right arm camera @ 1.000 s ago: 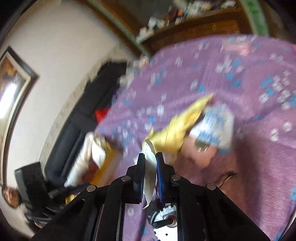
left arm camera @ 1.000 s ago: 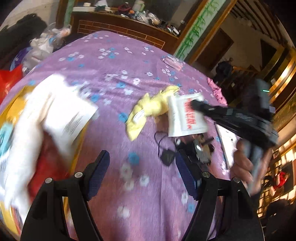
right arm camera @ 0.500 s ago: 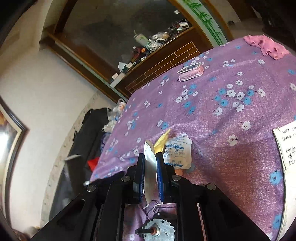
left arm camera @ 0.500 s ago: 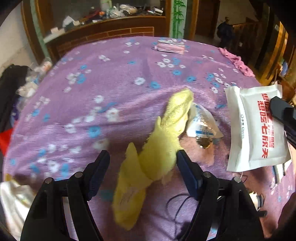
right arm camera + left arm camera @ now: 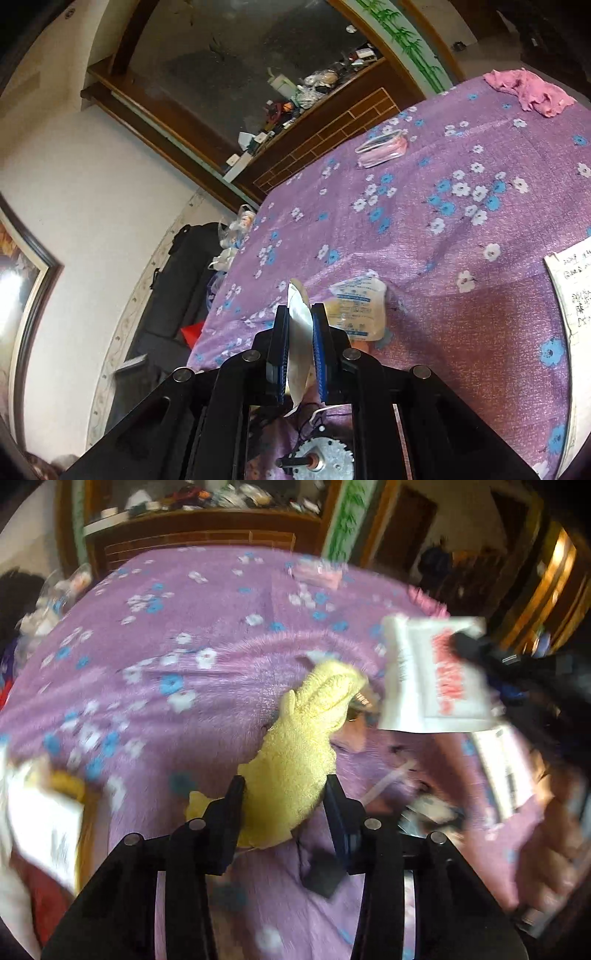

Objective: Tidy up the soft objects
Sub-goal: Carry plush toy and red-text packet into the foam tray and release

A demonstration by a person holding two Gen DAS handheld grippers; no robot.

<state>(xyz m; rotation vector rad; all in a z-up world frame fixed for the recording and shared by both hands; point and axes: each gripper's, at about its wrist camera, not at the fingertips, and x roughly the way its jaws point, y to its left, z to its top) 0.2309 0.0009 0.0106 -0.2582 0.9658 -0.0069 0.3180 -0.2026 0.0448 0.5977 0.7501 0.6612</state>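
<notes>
Purple flowered cloth [image 5: 207, 701] over the whole worktop, dark wooden shelf with clutter behind. From the left wrist: left tool [image 5: 284, 801] with jaws apart, one on each side of the lower end of the yellow towel [image 5: 306, 738], not yet pressing it so far as can be seen; probably lined up so for a grip on the thick middle. Towel lying flat on the cloth, its far end touching a small packet. To the right, white pouch [image 5: 436, 679] with red print, held up in the air by the right tool [image 5: 476, 648], clear of the towel. At the left edge, a yellow container [image 5: 70, 786], blurred, with something white inside; contents not to be told surely.

From the right wrist: right tool [image 5: 300, 332] clamped on the pouch [image 5: 298, 332], seen edge-on between the blue pads, lifted above the cloth. Just beyond, blue-printed packet [image 5: 360, 310] flat on the cloth. Farther off, pink pouch [image 5: 382, 149] and pink cloth [image 5: 528, 92], well apart. No container visible here.
</notes>
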